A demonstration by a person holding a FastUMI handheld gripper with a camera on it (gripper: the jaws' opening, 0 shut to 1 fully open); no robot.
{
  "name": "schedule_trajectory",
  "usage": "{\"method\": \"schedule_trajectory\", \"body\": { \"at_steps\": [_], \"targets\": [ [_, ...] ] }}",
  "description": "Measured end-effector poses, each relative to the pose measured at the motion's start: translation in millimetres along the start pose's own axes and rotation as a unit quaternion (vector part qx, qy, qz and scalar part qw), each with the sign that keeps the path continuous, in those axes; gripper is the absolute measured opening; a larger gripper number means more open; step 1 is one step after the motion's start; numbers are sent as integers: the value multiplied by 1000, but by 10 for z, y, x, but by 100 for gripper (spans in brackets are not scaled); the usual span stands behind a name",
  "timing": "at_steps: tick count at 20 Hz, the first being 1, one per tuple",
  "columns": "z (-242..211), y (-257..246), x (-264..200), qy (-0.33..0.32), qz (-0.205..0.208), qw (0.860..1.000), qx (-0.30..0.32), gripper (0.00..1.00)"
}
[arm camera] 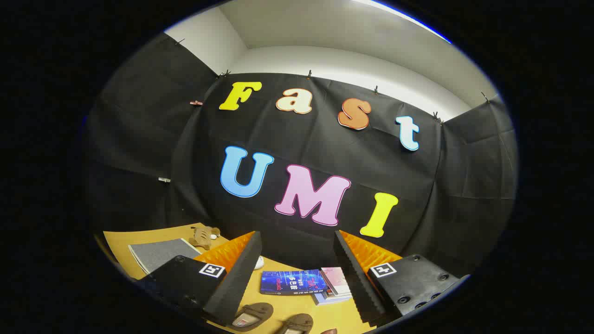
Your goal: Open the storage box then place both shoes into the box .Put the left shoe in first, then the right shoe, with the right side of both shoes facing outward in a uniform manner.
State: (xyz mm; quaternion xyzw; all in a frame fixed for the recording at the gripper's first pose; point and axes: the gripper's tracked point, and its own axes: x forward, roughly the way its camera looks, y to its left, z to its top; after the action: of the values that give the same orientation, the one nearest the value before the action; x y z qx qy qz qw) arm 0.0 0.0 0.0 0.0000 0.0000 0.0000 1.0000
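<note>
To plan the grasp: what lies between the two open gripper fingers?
In the gripper view, the gripper is open; between its fingers lie books and, nearer, two brown shoes.

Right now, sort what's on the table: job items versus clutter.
Job:
- two brown flat shoes, one and the other, below the open black-padded gripper fingers

Clutter:
- blue-covered book
- pink-and-white book stack
- grey rectangular mat
- small brown plush toy

Brown shoes [274, 319], blue book [290, 282], black-and-orange ribbed tool [297, 260], tan table [120, 239].

Hand-held gripper [297, 273] spread above shoes [274, 320]
</note>
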Motion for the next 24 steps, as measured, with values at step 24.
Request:
{"method": "schedule_trajectory", "body": {
  "at_steps": [24],
  "targets": [
    [-27, 472, 55, 15, 98, 994, 52, 98]
  ]
}}
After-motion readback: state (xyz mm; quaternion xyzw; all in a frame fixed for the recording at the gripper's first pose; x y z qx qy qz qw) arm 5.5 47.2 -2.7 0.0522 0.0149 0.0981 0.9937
